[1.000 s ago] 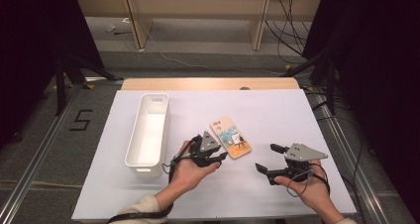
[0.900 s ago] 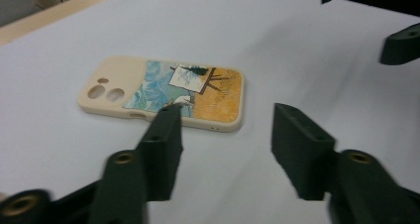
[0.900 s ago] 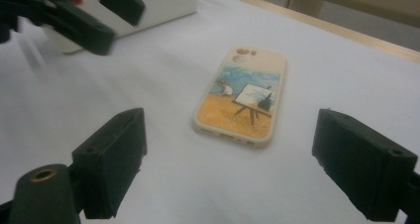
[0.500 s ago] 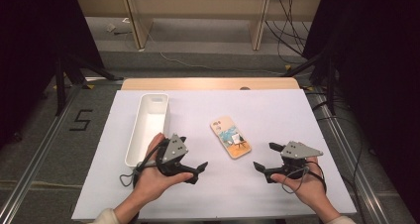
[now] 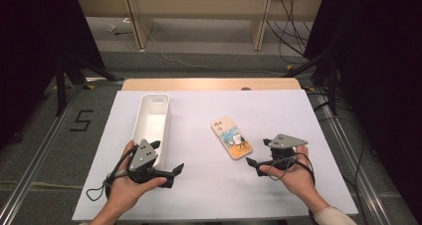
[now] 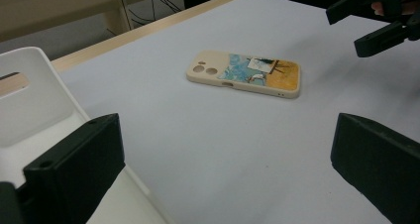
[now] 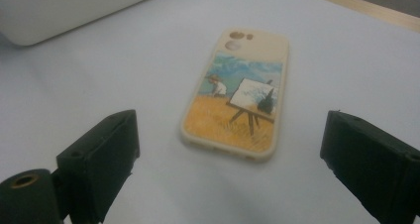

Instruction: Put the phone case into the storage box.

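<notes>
Left claw (image 5: 169,160) wide open, empty, right claw (image 5: 259,154) just opening, phone case (image 5: 231,137) untouched

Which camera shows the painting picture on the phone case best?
The right gripper view: the phone case lies close between its open jaws, so the easel and painter show clearly. The left gripper view shows it farther off and sideways. In the high view it is small.

Lab recording setup: white sheet-covered surface (image 5: 298,115) on an aluminium rail frame (image 5: 35,150), black curtains (image 5: 30,46) at both sides, loose cables (image 5: 293,21) on the floor, taped "5" marker (image 5: 82,120).
</notes>
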Demonstrator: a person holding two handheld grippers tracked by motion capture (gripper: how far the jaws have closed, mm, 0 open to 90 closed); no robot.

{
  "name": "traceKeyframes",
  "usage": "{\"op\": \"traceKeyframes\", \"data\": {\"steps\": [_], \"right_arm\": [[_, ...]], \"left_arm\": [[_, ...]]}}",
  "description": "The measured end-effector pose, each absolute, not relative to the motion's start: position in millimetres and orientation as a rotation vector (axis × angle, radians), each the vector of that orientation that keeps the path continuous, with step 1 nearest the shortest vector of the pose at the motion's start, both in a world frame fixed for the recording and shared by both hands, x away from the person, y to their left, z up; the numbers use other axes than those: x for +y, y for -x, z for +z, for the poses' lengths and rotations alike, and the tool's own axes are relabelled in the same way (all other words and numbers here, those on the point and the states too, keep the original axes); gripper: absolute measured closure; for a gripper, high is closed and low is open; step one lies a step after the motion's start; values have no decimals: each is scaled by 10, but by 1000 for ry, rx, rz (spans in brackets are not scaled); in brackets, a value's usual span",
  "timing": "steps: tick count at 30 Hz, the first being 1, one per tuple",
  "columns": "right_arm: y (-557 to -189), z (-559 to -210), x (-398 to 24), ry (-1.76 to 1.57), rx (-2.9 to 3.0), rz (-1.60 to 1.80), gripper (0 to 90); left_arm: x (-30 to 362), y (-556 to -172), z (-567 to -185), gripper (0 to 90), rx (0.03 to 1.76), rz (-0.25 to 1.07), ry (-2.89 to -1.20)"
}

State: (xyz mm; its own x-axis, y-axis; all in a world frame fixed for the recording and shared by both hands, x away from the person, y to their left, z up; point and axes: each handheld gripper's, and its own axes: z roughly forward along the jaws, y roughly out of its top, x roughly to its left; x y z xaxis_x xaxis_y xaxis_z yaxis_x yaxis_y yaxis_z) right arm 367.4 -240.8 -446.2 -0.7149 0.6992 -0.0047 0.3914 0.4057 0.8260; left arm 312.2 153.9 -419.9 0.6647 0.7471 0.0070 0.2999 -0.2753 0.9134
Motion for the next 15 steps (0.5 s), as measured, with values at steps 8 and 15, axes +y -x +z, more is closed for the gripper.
{"op": "traceKeyframes", "data": {"steps": [8,15], "right_arm": [[-3845,-4452,-2210,-966,2330,1207,91],[-3977,-4462,-2085,-1011,2353,1141,94]], "left_arm": [[1632,-3134,-4236,0,835,546,-1843],[1653,-3119,-4252,0,831,553,-1843]]}}
